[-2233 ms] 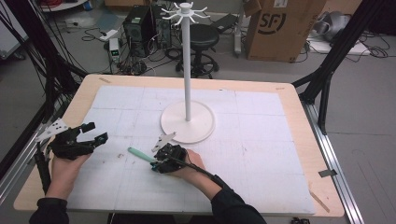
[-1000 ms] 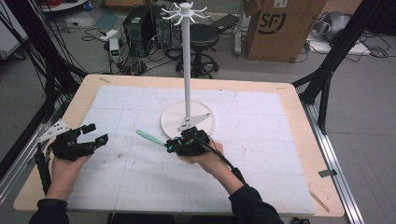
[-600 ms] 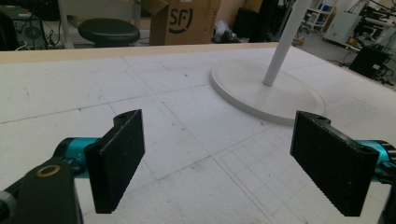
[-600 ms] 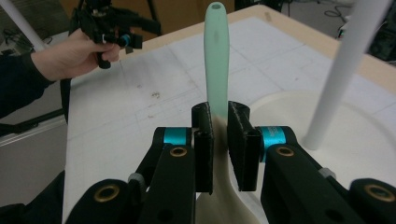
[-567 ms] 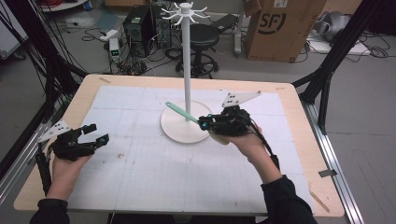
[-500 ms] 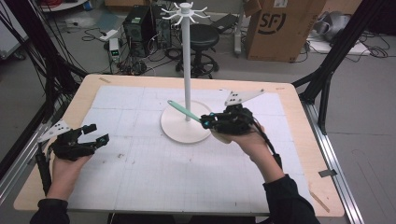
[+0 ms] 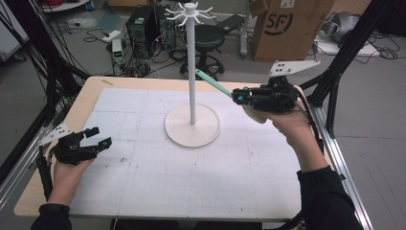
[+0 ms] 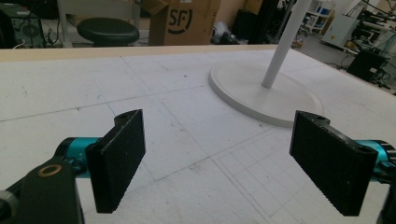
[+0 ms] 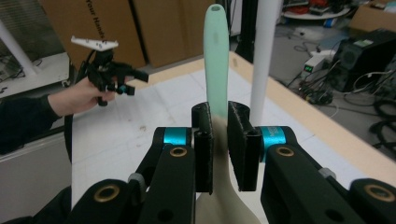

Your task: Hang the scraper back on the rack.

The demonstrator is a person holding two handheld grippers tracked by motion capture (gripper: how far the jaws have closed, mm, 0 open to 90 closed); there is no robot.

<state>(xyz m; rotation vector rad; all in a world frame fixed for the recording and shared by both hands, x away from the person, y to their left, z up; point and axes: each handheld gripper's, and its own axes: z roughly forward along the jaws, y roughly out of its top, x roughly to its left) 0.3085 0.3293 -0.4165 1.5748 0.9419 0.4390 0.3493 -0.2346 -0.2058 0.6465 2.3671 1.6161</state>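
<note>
A white stand (image 7: 192, 72) rises from a round base (image 7: 192, 125) at the table's middle, with a ring of hooks (image 7: 189, 10) on top. My right gripper (image 7: 238, 96) is raised to the right of the pole, shut on a utensil whose mint-green handle (image 7: 213, 82) points left toward the pole. In the right gripper view the jaws (image 9: 219, 140) clamp the utensil where its green handle (image 9: 216, 56) meets a cream lower part, and the pole (image 9: 265, 51) stands just behind. My left gripper (image 7: 98, 136) rests open at the table's left edge with nothing between its pads (image 8: 116, 163).
The white gridded mat (image 7: 201, 177) covers the wooden table (image 7: 86, 91). Behind the table are a black stool (image 7: 207, 36), a cardboard box (image 7: 287, 26) and cables on the floor. Black frame legs (image 7: 335, 72) stand at the right corner.
My right gripper lifted the green-handled utensil from the mat left of the stand and carried it up and to the right of the pole. The left gripper stayed put.
</note>
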